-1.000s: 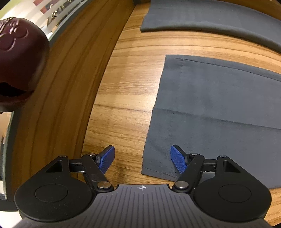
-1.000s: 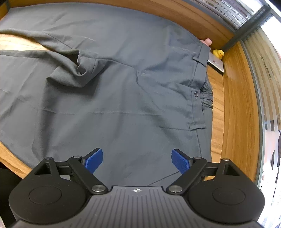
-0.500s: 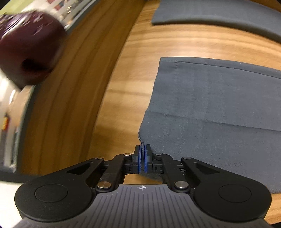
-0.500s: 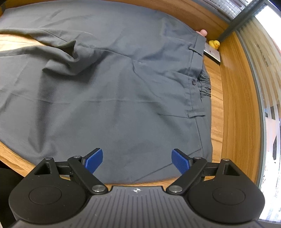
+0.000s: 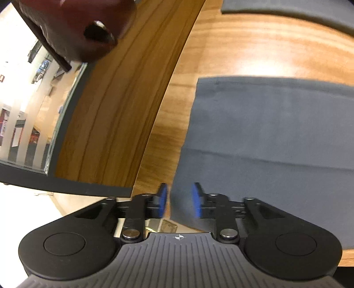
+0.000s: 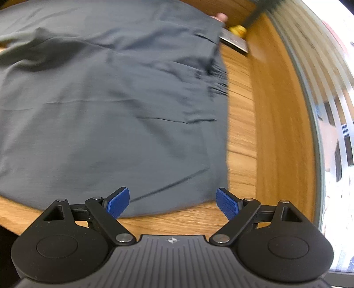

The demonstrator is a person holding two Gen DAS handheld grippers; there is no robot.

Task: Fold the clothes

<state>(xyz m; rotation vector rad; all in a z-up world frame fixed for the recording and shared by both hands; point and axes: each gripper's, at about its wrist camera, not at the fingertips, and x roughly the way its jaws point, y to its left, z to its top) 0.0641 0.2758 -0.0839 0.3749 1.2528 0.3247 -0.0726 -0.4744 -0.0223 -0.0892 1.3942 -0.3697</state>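
Observation:
Grey trousers lie flat on a wooden table. In the left wrist view one trouser leg (image 5: pixel 270 133) ends in a hem near my left gripper (image 5: pixel 179 200). That gripper is partly open, its blue pads (image 5: pixel 163 199) straddling the hem's near corner without pinching it. The other leg (image 5: pixel 287 11) lies at the far top. In the right wrist view the waist end of the trousers (image 6: pixel 115 106) fills the frame, with waistband (image 6: pixel 215 66) at the right. My right gripper (image 6: pixel 172 202) is wide open and empty, just above the near edge of the cloth.
A raised wooden rim (image 5: pixel 110 110) borders the table on the left, with a dark red object (image 5: pixel 73 28) above it. In the right wrist view a wooden rim (image 6: pixel 278 124) and a window run along the right; a small yellow thing (image 6: pixel 237 28) and a flat device (image 6: pixel 234 41) sit at the far corner.
My left gripper shut on the hem corner half a second ago and has now opened partway. Both views have shifted, and the right gripper drew back toward the near edge, staying open.

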